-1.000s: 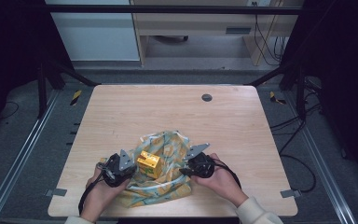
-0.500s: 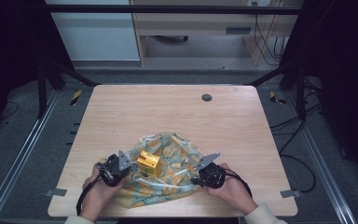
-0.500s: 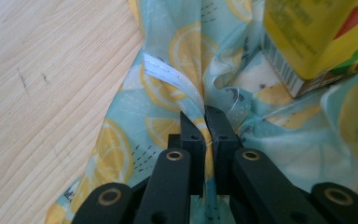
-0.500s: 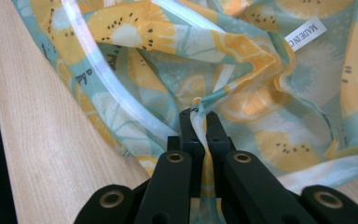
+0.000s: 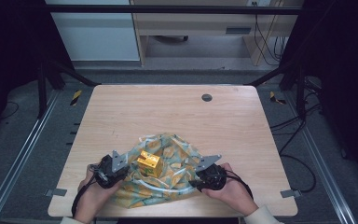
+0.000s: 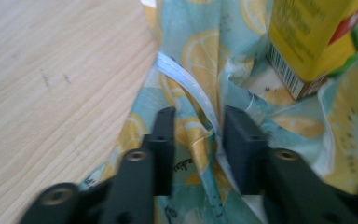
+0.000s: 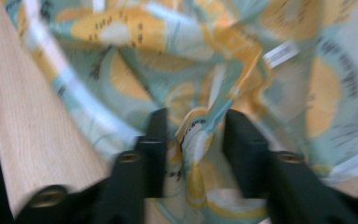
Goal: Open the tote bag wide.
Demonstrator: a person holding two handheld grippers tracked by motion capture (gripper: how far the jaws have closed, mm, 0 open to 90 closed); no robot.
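Letting go, looks like: both grippers' jaws have just been opening. Left gripper (image 6: 193, 133) stands partly open w/ a pale hem of the lemon-print cloth (image 5: 168, 179) between its jaws, not pinched. Right gripper (image 7: 193, 140) likewise, a cloth ridge loose in the gap. Yellow juice carton (image 5: 149, 163) sits on the cloth's middle, near table (image 5: 168, 116) front edge. Judging by this, wrapping's barely begun; carton is uncovered, folds yet to do.

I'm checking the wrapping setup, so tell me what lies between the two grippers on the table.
In the high view, the lemon-print cloth spans from the left gripper to the right gripper, with the yellow carton standing on it.
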